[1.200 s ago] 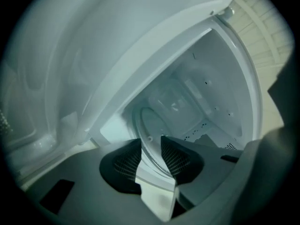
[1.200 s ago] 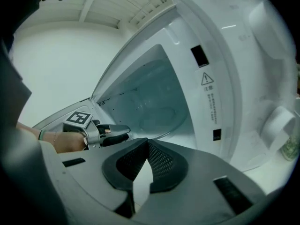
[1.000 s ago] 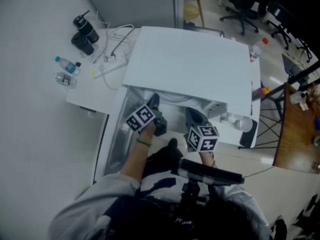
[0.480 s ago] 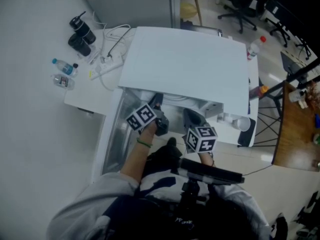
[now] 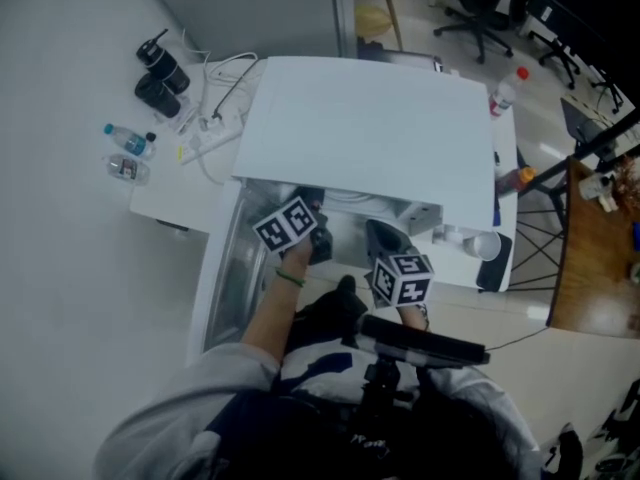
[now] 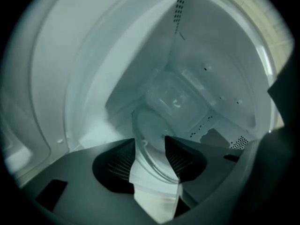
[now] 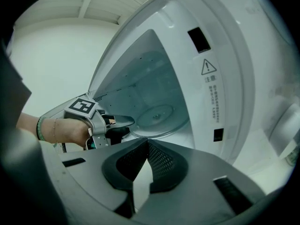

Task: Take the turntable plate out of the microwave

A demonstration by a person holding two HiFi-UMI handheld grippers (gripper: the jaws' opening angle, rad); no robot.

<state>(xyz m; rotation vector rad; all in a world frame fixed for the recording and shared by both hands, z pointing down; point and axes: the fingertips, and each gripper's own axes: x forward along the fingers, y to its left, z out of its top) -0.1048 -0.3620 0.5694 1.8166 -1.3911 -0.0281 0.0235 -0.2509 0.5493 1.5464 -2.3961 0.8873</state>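
Left gripper (image 6: 150, 142) has rolled a little at the mouth of the microwave (image 5: 370, 128), and its jaws have just been opening, with the rim of the turntable plate (image 6: 151, 121) between them.
Those jaws stand released, pads off the glass. The plate lies flat on the oven floor, inside the cavity. The right gripper (image 7: 147, 143) waits outside the opening, jaws clenched on nothing. The risk, as I judge it, is that one thin edge of smooth glass gives little purchase. Once lifted, the plate may slide from the pads or sag on its far side, clip the sill of the opening and drop. A shallow bite would cause that, as would pulling before the plate is clear of its seat.
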